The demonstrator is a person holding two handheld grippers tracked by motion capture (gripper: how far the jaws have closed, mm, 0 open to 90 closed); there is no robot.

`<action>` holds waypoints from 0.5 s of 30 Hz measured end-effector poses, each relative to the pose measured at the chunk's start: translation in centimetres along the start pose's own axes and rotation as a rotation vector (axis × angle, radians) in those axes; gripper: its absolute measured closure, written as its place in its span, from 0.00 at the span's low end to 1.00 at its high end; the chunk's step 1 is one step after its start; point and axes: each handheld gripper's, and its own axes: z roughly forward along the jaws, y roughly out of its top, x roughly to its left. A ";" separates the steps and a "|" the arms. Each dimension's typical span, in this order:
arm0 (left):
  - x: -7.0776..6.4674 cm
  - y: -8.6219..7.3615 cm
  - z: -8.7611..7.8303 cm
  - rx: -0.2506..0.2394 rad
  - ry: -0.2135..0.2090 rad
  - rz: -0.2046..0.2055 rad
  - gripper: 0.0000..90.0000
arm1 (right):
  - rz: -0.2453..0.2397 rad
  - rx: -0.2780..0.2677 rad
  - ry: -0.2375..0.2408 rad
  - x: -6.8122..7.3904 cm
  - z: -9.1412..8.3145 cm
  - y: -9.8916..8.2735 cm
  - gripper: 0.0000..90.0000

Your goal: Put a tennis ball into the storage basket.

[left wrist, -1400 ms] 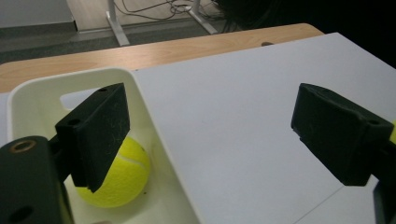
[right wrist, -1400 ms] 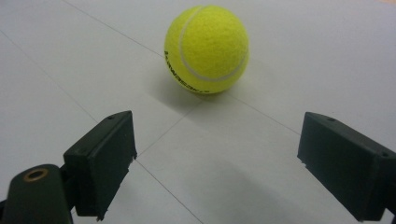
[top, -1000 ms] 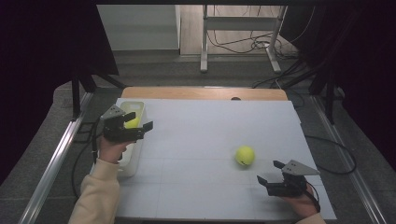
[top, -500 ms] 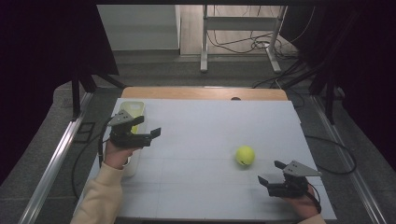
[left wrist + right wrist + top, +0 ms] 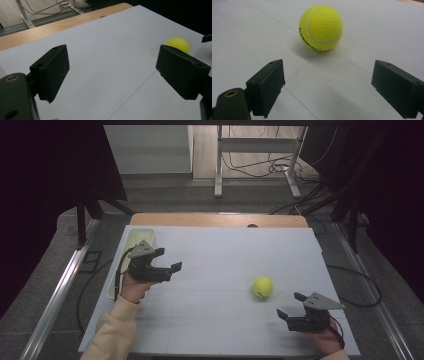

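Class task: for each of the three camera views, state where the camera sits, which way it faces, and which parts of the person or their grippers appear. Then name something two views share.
High view: fixed above the person's side, looking forward and down on the white table; shows the forearms, left gripper and right gripper.
Left gripper view: rides the left gripper, looking across the table between its open jaws.
Right gripper view: rides the right gripper, facing the tennis ball between its open jaws.
Shared: all views show the tennis ball.
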 end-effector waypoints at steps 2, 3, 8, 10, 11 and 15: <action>-0.3 0.0 0.2 0.003 -0.006 0.004 0.14 | -0.001 0.001 0.001 0.0 0.0 0.0 0.13; -0.4 0.0 0.3 0.004 -0.009 0.007 0.14 | -0.001 0.000 0.001 0.0 0.0 0.0 0.13; -1.0 -0.1 0.9 0.016 -0.024 0.022 0.14 | -0.003 -0.001 0.000 0.0 0.0 0.0 0.13; -1.3 -0.1 1.1 0.020 -0.029 0.025 0.14 | -0.003 -0.001 0.001 0.0 0.0 0.0 0.13; -1.4 -0.1 1.2 0.024 -0.033 0.028 0.14 | -0.003 -0.001 0.000 0.0 0.0 0.0 0.13; -1.9 -0.1 1.7 0.032 -0.047 0.036 0.14 | -0.003 0.000 0.000 0.0 0.1 0.0 0.13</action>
